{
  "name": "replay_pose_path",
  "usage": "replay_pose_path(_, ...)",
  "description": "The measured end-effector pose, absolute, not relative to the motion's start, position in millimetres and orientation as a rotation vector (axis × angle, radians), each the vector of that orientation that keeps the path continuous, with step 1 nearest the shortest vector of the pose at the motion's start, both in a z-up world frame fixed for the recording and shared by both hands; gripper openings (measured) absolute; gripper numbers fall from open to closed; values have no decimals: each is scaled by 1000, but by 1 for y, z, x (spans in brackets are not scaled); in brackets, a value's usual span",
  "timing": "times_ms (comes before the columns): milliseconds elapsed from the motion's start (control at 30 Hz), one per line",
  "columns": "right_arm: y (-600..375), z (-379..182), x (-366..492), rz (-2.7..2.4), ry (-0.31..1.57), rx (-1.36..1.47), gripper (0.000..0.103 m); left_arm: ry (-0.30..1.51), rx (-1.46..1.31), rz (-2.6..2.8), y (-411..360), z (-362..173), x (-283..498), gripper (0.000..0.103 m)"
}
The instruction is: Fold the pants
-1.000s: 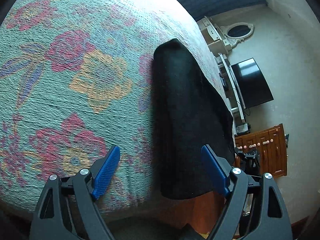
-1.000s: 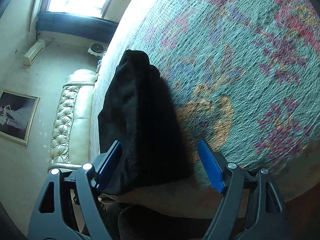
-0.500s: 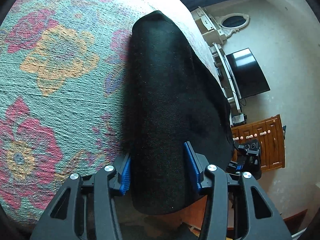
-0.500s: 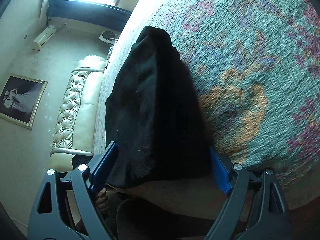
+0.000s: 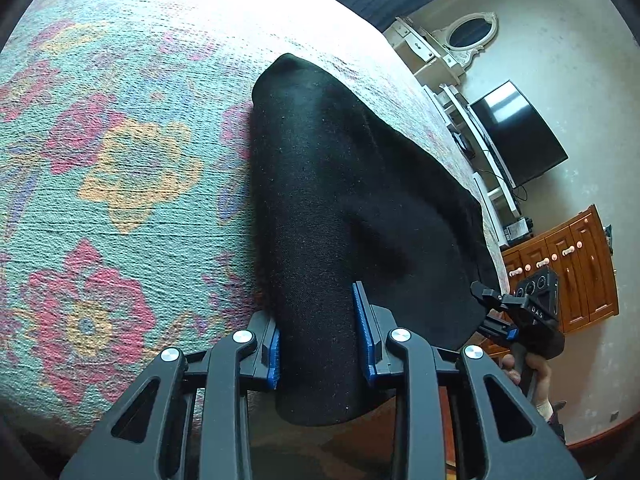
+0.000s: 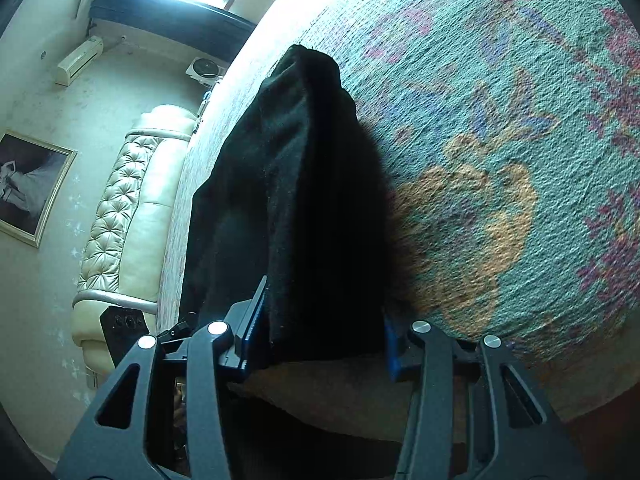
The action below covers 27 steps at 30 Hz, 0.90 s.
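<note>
The black pants [image 5: 328,208] lie on a floral bedspread [image 5: 120,168], their near end hanging over the bed's front edge. My left gripper [image 5: 320,340] is shut on the near left end of the pants, blue pads pressed on both sides of the cloth. My right gripper [image 6: 320,336] is shut on the near right end of the pants [image 6: 304,200]. The right gripper [image 5: 516,320] also shows at the right of the left wrist view, at the pants' other corner. The pants are lifted and bunched between the two grips.
The bedspread [image 6: 500,160] stretches far beyond the pants. A cream tufted sofa [image 6: 132,216] stands left of the bed. A TV [image 5: 520,132], a white dresser with oval mirror [image 5: 472,36] and a wooden cabinet [image 5: 576,264] stand on the right.
Both grippers were open a second ago and have closed on the near end of the pants. The near end is now lifted and gathered.
</note>
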State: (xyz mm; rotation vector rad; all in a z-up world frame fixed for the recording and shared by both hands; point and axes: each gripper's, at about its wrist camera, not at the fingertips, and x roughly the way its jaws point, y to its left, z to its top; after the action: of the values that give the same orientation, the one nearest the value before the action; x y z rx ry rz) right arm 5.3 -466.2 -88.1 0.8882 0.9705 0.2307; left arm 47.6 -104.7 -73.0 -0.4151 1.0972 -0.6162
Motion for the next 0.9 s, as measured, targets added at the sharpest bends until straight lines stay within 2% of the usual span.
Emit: replay_pose_path(900, -364, -85, 65, 357, 1082, 809, 46, 1030, -530, -420, -3, -72, 27, 30)
